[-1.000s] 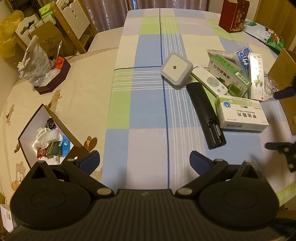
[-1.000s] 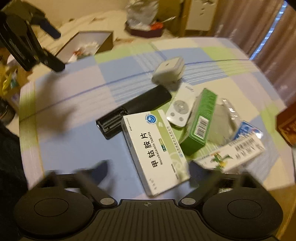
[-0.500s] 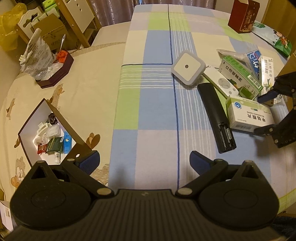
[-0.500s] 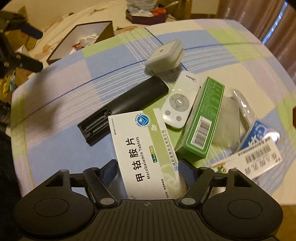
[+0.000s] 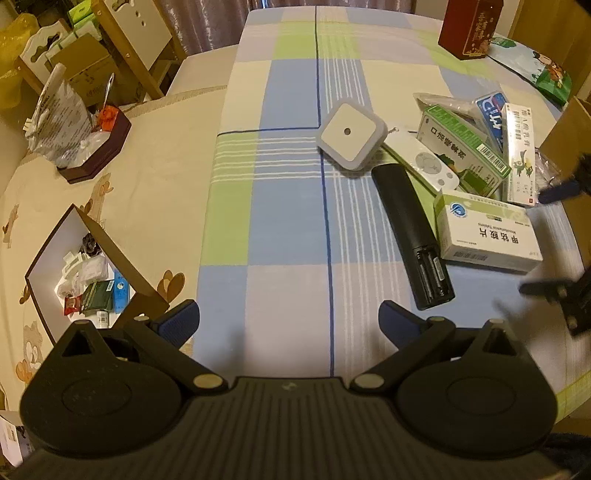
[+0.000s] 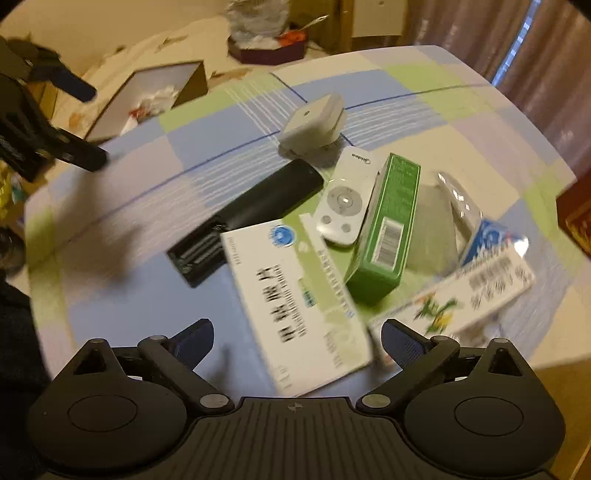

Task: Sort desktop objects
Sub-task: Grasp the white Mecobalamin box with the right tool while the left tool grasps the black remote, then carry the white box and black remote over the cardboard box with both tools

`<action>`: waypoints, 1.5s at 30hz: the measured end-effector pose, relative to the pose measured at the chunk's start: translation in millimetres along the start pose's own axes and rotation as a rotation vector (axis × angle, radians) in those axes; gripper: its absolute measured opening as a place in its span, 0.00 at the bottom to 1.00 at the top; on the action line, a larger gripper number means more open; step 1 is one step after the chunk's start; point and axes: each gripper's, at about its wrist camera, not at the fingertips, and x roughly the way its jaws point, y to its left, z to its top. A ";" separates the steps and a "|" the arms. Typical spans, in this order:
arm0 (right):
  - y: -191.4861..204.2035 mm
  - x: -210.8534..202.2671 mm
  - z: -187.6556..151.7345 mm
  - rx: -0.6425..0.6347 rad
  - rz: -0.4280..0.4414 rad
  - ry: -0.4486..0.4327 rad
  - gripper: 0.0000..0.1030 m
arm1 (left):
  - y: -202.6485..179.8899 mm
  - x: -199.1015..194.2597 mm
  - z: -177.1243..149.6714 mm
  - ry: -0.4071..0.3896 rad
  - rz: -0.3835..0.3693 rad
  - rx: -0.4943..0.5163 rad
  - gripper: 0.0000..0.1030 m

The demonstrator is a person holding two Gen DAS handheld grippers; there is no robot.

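Note:
A white medicine box (image 6: 299, 306) (image 5: 487, 232) lies on the checked tablecloth, its near end between the fingers of my open right gripper (image 6: 297, 339); the jaws stand wide and do not touch it. Beside it lie a black remote (image 6: 251, 221) (image 5: 410, 229) with its battery bay open, a white remote (image 6: 345, 199) (image 5: 424, 162), a green box (image 6: 388, 225) (image 5: 461, 147), a long white box (image 6: 454, 302) (image 5: 519, 155) and a square white plug-in light (image 6: 314, 122) (image 5: 351, 133). My left gripper (image 5: 288, 321) is open and empty over the cloth's near edge.
An open brown box (image 5: 79, 273) (image 6: 147, 96) with small items sits on the cream surface at the left. A dark tray with a plastic bag (image 5: 77, 129) stands farther back. A red carton (image 5: 469, 26) stands at the table's far right. A blue packet (image 5: 489, 110) lies behind the boxes.
My right gripper drew back slightly from the white medicine box and its jaws opened wider. My left gripper shifted a little; it stays open and empty.

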 end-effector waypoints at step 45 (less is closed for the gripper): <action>26.5 -28.4 -136.0 0.751 -0.138 0.015 0.71 | -72.3 81.2 31.6 0.030 -0.225 0.233 0.33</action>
